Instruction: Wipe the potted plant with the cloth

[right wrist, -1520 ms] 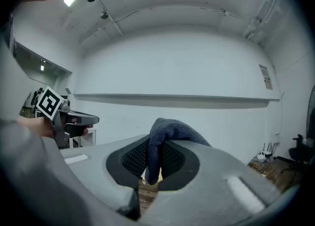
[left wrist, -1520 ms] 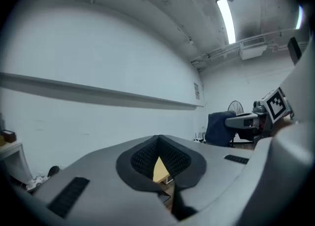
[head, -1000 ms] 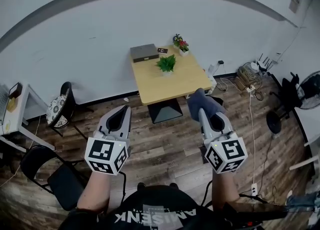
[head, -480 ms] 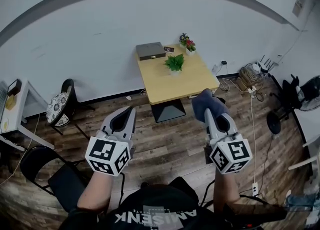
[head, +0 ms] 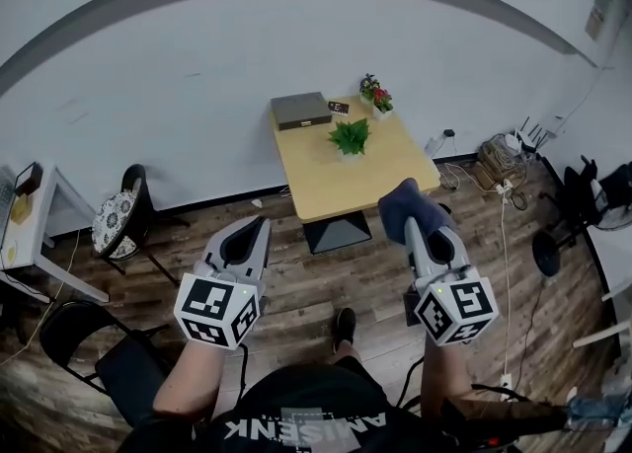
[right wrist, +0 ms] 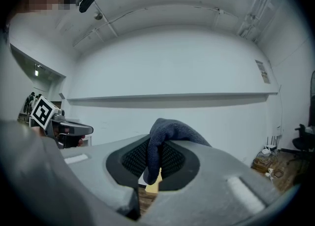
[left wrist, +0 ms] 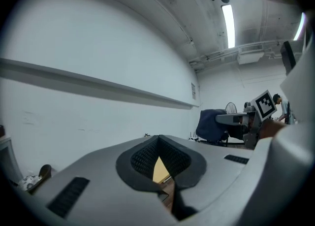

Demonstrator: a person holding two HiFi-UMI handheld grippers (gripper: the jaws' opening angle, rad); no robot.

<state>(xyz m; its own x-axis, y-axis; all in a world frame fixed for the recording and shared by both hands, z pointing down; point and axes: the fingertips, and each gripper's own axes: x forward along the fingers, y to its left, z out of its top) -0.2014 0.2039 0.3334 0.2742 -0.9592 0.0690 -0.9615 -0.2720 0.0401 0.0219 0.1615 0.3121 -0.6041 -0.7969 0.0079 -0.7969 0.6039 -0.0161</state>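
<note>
A small green potted plant [head: 351, 136] stands on a light wooden table [head: 336, 180] against the far wall. My right gripper [head: 413, 216] is shut on a dark blue cloth [head: 407, 202], which bunches over its tips, short of the table's near edge; the cloth [right wrist: 165, 134] hangs between the pads in the right gripper view. My left gripper [head: 252, 234] is held lower left of the table, jaws shut with nothing between them [left wrist: 158, 158]. Both grippers are well away from the plant.
On the table's far side lie a grey box [head: 301, 110], a small dark sign [head: 339, 107] and a pot of red flowers [head: 379, 101]. A black chair [head: 126, 209] stands left, cables and a fan [head: 612, 189] right. My foot [head: 344, 326] shows on the wooden floor.
The table has shifted right and lower in the head view, so I have come nearer. My foot now shows on the floor. Both grippers hold the same pose.
</note>
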